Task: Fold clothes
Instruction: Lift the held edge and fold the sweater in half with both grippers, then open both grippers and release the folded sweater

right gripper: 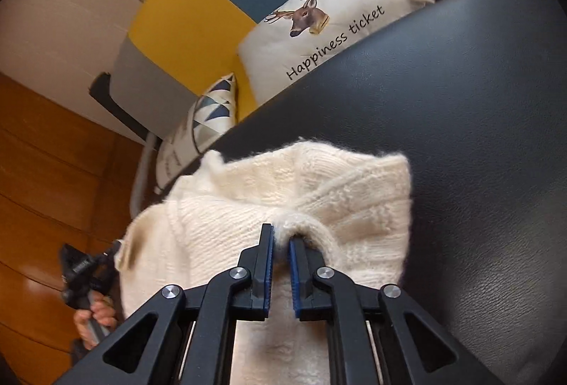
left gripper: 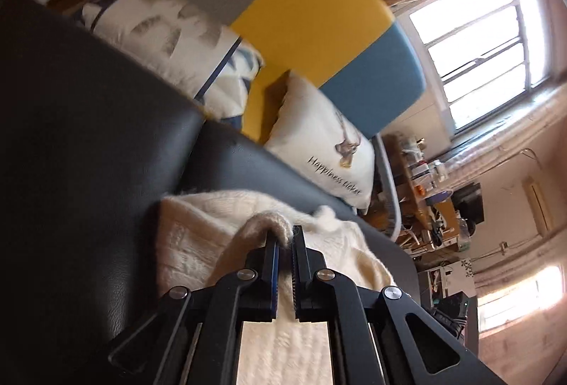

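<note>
A cream knitted sweater [left gripper: 198, 243] lies on a black leather surface [left gripper: 71, 137]. My left gripper [left gripper: 284, 236] is shut on a rolled edge of the sweater, which bulges up over its fingertips. In the right wrist view the same sweater [right gripper: 319, 193] spreads ahead on the black leather surface [right gripper: 460, 137]. My right gripper [right gripper: 281, 238] is shut on a thick fold of the knit, pinched between its blue pads. At the lower left of that view a hand [right gripper: 95, 317] holds the other gripper's handle, whose jaws are hidden behind the sweater.
Behind the leather surface stands a grey, yellow and blue panelled backrest [left gripper: 312, 12] with a deer-print "Happiness ticket" cushion [right gripper: 319, 30] and a triangle-patterned cushion [right gripper: 212, 105]. A cluttered desk [left gripper: 432, 193] and bright window [left gripper: 478, 48] sit beyond. Wooden panelling [right gripper: 46, 172] is on the left.
</note>
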The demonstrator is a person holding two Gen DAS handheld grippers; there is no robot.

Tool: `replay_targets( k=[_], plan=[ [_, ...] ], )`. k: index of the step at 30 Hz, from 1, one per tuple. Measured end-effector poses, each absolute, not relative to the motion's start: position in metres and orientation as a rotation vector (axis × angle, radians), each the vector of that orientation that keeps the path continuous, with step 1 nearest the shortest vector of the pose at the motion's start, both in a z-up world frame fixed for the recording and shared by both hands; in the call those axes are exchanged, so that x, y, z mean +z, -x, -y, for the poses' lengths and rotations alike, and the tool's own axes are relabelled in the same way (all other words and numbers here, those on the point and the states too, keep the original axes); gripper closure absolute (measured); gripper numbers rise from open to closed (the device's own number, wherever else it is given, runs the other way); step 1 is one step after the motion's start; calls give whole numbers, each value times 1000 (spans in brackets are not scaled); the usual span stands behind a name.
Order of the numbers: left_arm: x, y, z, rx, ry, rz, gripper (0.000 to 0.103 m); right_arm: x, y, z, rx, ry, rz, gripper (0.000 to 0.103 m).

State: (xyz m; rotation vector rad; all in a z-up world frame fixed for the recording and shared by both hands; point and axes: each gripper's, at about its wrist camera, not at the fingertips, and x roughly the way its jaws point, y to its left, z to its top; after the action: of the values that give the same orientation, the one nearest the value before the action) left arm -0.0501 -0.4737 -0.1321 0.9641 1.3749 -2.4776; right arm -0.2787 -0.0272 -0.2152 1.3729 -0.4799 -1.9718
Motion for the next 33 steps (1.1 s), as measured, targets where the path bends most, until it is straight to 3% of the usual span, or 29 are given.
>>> replay_targets(
  k=[2,5,9,14,17,18,21,23,26,30,33],
  plan=[
    [-140,52,475,-2468,-962,-1399,97,-202,271,29,-2046,-1289,405,90],
    [-134,49,474,-2491,-936,-1378,97,-178,260,35,-2135,-1158,319,75],
    [-127,50,478,-2503,-934,-1388,97,-169,263,63,-2097,-1141,150,72],
    [-122,50,481,-2479,-909,-1423,97,-171,261,78,-2051,-1142,103,72],
    [-121,45,486,-2460,-882,-1442,93,-173,250,97,-2046,-1109,-62,60],
    [-121,45,488,-2447,-879,-1448,87,-176,246,107,-2060,-1122,-143,48],
    [-120,48,499,-2393,-869,-1500,52,-188,233,134,-2024,-1132,-339,44],
    [-113,52,504,-2386,-851,-1497,52,-197,223,148,-2009,-1129,-465,44],
    [-96,52,498,-2461,-831,-1370,52,-208,214,161,-2001,-1138,-578,44],
    [-88,56,467,-2556,-963,-997,50,-215,211,166,-2023,-1164,-594,40],
    [-100,62,442,-2586,-1053,-827,46,-217,208,167,-2054,-1182,-568,39]
  ],
)
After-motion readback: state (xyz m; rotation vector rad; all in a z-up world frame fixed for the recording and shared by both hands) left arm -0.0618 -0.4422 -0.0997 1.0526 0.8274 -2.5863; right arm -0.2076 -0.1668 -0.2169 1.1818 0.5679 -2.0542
